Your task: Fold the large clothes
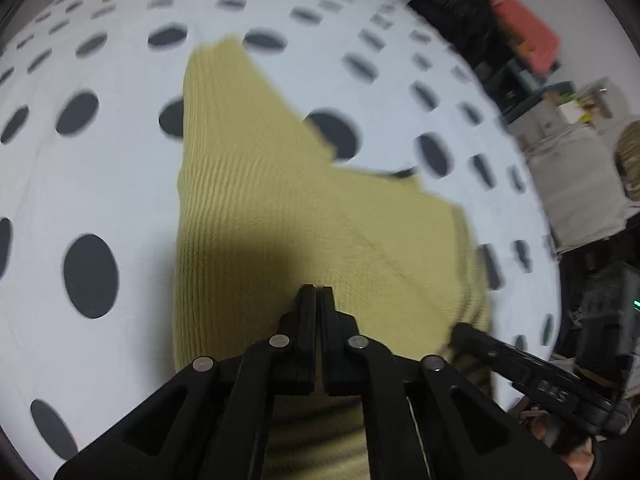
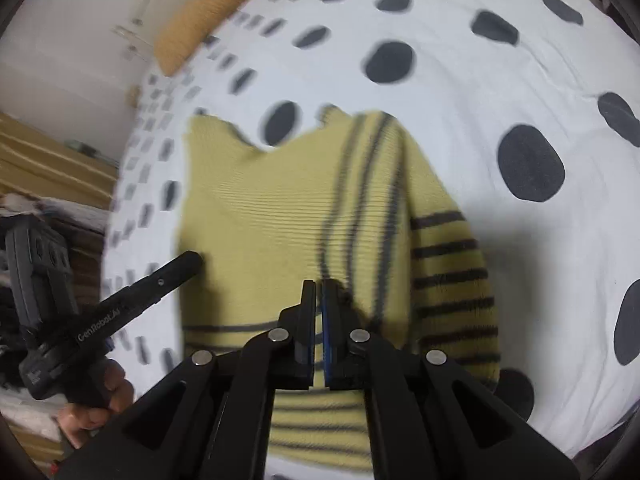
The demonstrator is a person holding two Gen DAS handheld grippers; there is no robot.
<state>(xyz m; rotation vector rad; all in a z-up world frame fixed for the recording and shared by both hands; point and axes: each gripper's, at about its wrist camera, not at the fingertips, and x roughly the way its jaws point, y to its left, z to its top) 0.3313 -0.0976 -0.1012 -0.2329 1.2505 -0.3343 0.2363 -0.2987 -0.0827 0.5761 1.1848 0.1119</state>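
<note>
A yellow-green knit sweater [image 1: 280, 200] lies partly folded on a white bed sheet with dark dots [image 1: 100, 180]. In the right wrist view the sweater [image 2: 260, 208] shows dark stripes on a sleeve and along its hem. My left gripper [image 1: 316, 290] hovers over the sweater's near part with its jaws together and no cloth visible between them. My right gripper [image 2: 319, 284] is shut the same way above the striped hem. Each view shows the other gripper from the side: the right gripper [image 1: 460, 332] at the sweater's right edge, the left gripper [image 2: 194, 259] at its left edge.
An orange-yellow cushion [image 2: 212, 12] lies at the far end of the bed. Beside the bed stand dark clothes and a red box [image 1: 524, 40] on cluttered shelves. A hand [image 2: 92, 408] holds the left gripper's handle. The dotted sheet [image 2: 520, 80] spreads around the sweater.
</note>
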